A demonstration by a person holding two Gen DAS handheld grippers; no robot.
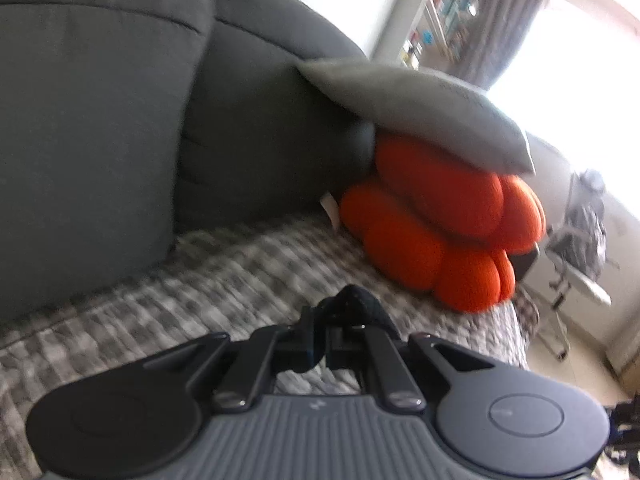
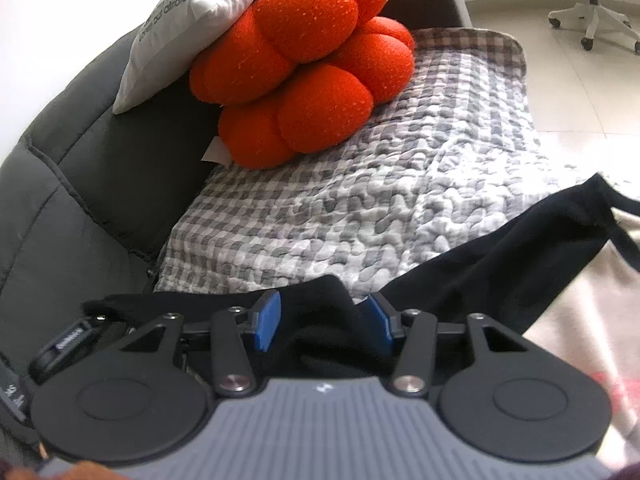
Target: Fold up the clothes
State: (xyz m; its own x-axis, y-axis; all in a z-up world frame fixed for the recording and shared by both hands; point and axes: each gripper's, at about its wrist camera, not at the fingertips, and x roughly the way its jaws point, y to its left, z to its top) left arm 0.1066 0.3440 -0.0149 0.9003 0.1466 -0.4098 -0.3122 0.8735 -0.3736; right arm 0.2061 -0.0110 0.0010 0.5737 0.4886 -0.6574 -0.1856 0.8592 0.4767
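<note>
A black garment [image 2: 492, 256] lies across the checked blanket [image 2: 360, 168] on the sofa seat, one end trailing off to the right. A fold of it bulges up between the blue pads [image 2: 267, 322] of my right gripper [image 2: 323, 320]. The jaws stand apart and both pad faces show, so they do not press on the cloth. In the left wrist view, my left gripper [image 1: 338, 326] is shut on a bunched bit of the black garment [image 1: 356, 298], held just above the blanket [image 1: 224, 272].
An orange pumpkin-shaped cushion [image 2: 304, 68] leans on the dark grey sofa back [image 1: 100, 120] under a pale grey pillow [image 1: 416, 108]. Beyond the sofa end are a tiled floor and a white office chair base [image 2: 592, 16]. A light cloth [image 2: 580, 340] lies at lower right.
</note>
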